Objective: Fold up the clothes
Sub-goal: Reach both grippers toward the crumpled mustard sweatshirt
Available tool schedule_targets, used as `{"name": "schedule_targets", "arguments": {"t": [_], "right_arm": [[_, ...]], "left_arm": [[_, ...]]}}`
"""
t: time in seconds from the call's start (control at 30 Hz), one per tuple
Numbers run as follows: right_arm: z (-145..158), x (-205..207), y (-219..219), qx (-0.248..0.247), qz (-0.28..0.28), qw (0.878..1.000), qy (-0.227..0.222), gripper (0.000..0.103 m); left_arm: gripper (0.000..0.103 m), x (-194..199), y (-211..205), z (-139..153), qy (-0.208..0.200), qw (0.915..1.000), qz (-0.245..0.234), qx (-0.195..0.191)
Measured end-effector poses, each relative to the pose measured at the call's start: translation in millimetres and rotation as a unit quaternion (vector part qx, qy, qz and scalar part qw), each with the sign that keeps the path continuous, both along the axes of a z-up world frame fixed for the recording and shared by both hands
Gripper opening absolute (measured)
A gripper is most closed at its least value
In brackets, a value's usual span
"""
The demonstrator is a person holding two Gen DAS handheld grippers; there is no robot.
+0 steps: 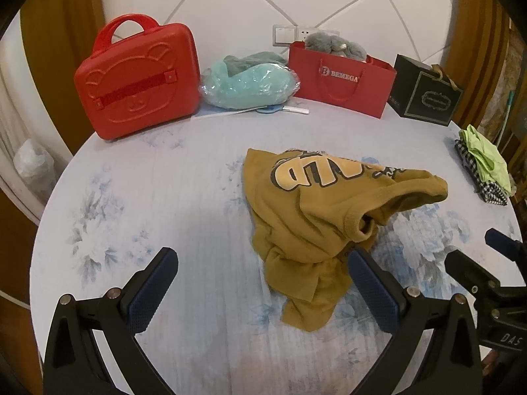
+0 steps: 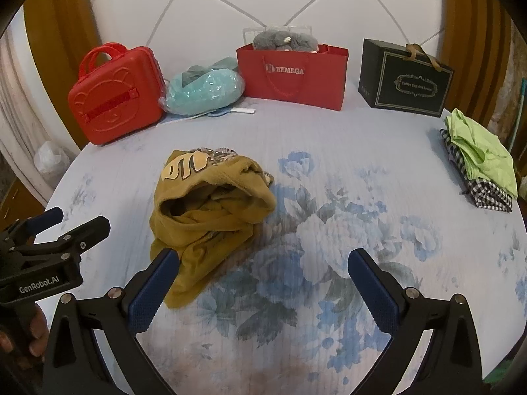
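A crumpled mustard-yellow shirt [image 1: 316, 214] with printed letters lies in a heap on the floral bedsheet [image 1: 164, 197]. It also shows in the right wrist view [image 2: 204, 217]. My left gripper [image 1: 263, 260] is open and empty, hovering over the sheet with its right finger beside the shirt's near edge. My right gripper [image 2: 263, 260] is open and empty, its left finger next to the shirt's lower corner. Each gripper shows in the other's view: the right one [image 1: 494, 263] at the right edge, the left one [image 2: 59, 230] at the left edge.
At the back stand a red bear suitcase [image 1: 138, 75], a teal bundle in plastic [image 1: 250, 82], a red paper bag [image 1: 342, 75] with a grey plush toy and a black gift bag [image 1: 425, 92]. A pile of green and checked clothes [image 2: 481, 161] lies at the right edge.
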State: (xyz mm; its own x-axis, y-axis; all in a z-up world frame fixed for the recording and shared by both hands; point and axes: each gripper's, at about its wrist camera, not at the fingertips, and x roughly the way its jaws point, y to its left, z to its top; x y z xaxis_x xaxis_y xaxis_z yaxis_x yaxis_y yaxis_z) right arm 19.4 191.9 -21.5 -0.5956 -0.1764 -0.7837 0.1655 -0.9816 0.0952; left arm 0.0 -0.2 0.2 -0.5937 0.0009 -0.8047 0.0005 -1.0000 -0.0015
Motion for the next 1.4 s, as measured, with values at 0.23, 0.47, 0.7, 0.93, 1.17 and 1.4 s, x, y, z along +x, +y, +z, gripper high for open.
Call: {"name": "schedule_targets", "arguments": {"t": [0.23, 0.47, 0.7, 0.93, 1.17, 1.4], "right_arm": [[-1, 3, -1, -0.002, 0.000, 1.000, 0.006, 0.103], [0, 2, 1, 0.004, 0.001, 1.000, 0.005, 0.103], [-1, 3, 2, 0.008, 0.000, 1.000, 0.002, 0.103], [-3, 2, 2, 0.016, -0.003, 1.000, -0.002, 0.103], [-4, 1, 2, 0.018, -0.006, 1.000, -0.004, 0.103], [-6, -1, 3, 0.016, -0.007, 1.000, -0.008, 0.103]], "left_arm": [[0.103, -1, -4, 4, -0.004, 1.0000, 0.001, 0.002], [0.103, 3, -3, 6, -0.002, 1.0000, -0.001, -0.009], [0.103, 3, -5, 6, -0.004, 0.9999, 0.003, -0.010], [0.103, 3, -3, 2, -0.012, 0.9999, 0.000, -0.006], [0.103, 2, -4, -1, -0.016, 0.9999, 0.000, -0.001], [0.103, 0, -5, -3, -0.019, 0.9998, 0.000, 0.000]]}}
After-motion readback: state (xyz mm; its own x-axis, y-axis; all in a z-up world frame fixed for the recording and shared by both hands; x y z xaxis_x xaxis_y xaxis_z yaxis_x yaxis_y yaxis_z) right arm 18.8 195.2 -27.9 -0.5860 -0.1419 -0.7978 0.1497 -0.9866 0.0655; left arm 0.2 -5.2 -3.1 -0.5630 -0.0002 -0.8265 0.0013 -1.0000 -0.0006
